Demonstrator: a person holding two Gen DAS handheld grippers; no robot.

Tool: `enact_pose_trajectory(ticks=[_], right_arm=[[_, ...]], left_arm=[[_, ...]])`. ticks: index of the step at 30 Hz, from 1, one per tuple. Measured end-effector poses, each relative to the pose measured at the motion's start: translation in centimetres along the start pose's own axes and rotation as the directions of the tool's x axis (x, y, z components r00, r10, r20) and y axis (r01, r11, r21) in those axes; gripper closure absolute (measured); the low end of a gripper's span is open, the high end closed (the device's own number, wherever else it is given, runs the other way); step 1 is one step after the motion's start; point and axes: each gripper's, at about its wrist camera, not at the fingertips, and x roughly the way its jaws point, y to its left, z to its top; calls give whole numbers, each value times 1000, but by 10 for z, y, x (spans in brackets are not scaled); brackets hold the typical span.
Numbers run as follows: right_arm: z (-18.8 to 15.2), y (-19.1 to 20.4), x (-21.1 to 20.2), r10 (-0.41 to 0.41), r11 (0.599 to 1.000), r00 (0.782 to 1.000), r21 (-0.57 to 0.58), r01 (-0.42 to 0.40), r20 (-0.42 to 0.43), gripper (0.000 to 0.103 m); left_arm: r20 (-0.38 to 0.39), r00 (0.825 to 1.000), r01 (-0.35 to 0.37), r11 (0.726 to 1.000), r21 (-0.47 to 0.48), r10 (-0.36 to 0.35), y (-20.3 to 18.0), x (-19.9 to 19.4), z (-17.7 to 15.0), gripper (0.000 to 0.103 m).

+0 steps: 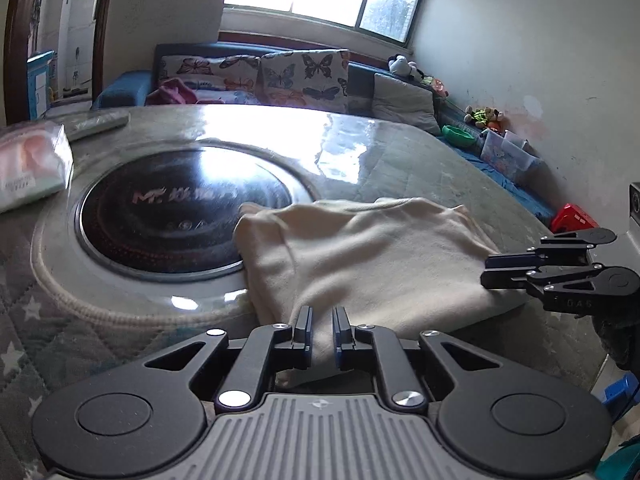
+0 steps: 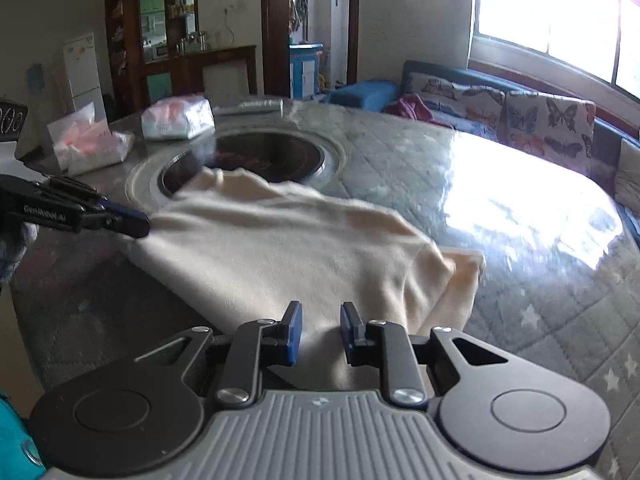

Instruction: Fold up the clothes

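A cream-coloured garment (image 1: 360,256) lies partly folded on the round table, one end over the dark hotplate; it also shows in the right wrist view (image 2: 280,248). My left gripper (image 1: 322,330) has its blue pads a small gap apart with the garment's near edge between them. In the right wrist view it (image 2: 140,224) touches the cloth's left edge. My right gripper (image 2: 320,334) has its pads a little wider apart, with cloth between them at the near edge. In the left wrist view it (image 1: 490,270) sits at the cloth's right edge.
A round black hotplate (image 1: 180,208) is set in the table's middle. Plastic bags (image 2: 176,118) and a flat remote-like object (image 1: 96,124) lie at the far side. A quilted cover (image 2: 540,320) lies under glass. A sofa (image 1: 256,76) with butterfly cushions stands behind.
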Motion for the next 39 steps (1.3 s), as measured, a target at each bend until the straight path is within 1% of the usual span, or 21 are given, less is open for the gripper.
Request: enact_pose_trajectory(ticks=[2,5,8,10,11,14,17,20,22,25,31,32,34,37,39], right_arm=[[7,8,0,28,999,999,-26,-27,16,83],[12,22,4,85,994,996,-67,-84,19,83],[11,33,13,96,988,995,-116,-97,-13,83],[7,38,19,91,987,995,-127,-95,-36,83],[8,37,17,95,988,995,-116,-97,-28,83],[10,30,11,102,992,995,-76,-102,-3,83],[12,19,11,80,996,997,-38,-80,6,82],[12,8,16,62,998,997,-19,-63,-35,81],[14,2,19,62,998,997,-11,-62,-35,81],[25,-11,23,51,998,999,23,-50,-14,81],[48,-33,46,27,998,1000,53,-27,7,81],[49,-35,50,22,998,1000,55,-22,4,81],[51,-42,65,1,997,1000,71,1,-23,82],[49,-47,75,-27,996,999,88,31,-44,82],[48,-45,70,-34,994,999,100,36,-30,82]], left_arm=[[0,999,36,999,18,-36,-10,5,2,91],[-10,996,88,995,45,-87,-26,13,4,91],[-44,994,106,991,77,-103,-39,26,-2,91],[-46,994,105,990,92,-101,-42,28,-4,91],[-45,994,104,990,99,-100,-43,29,-5,91],[-48,992,116,990,77,-113,-38,28,-2,91],[-37,995,100,993,58,-98,-31,27,4,90],[-25,997,70,997,36,-69,-22,28,12,90],[-19,999,45,999,11,-45,-12,31,20,90],[-8,1000,2,1000,-4,-2,-1,40,36,90],[-13,999,-33,999,-3,33,7,68,58,90],[-19,999,-39,999,2,39,8,73,59,90],[-47,996,-72,997,2,72,10,85,60,90],[-59,995,-87,996,-17,86,16,91,59,90],[-38,996,-81,996,-33,79,16,83,60,90]])
